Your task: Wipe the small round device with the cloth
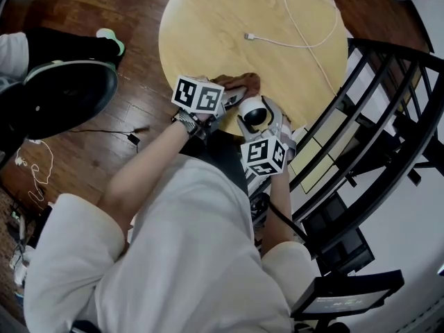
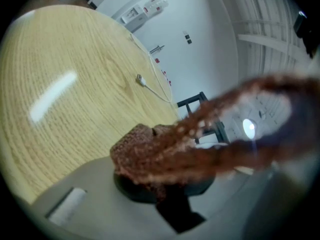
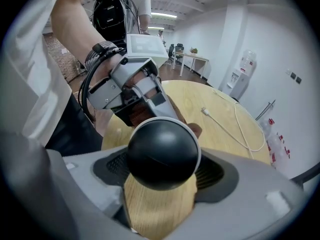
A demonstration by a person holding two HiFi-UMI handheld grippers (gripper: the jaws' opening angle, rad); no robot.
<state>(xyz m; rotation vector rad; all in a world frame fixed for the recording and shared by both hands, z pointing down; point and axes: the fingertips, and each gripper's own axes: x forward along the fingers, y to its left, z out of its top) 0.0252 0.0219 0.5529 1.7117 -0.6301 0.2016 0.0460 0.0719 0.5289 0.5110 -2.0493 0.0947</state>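
Note:
The small round device (image 1: 254, 112), white with a black dome (image 3: 162, 151), sits between the jaws of my right gripper (image 1: 267, 122) at the near edge of the round wooden table (image 1: 229, 19). In the right gripper view that gripper (image 3: 162, 176) is shut on the device's sides. My left gripper (image 1: 233, 100) comes in from the left, shut on a brown cloth (image 1: 241, 83). The bunched cloth (image 2: 165, 154) fills the left gripper (image 2: 160, 181) and drapes across the lens. In the right gripper view the left gripper (image 3: 145, 96) and its cloth (image 3: 134, 113) are just behind the dome, at its far rim.
A white charging cable (image 1: 291, 44) lies across the far half of the table. A black metal rack (image 1: 374, 116) stands close on the right. A black chair (image 1: 62, 96) and another person's shoe (image 1: 111, 41) are on the wood floor to the left.

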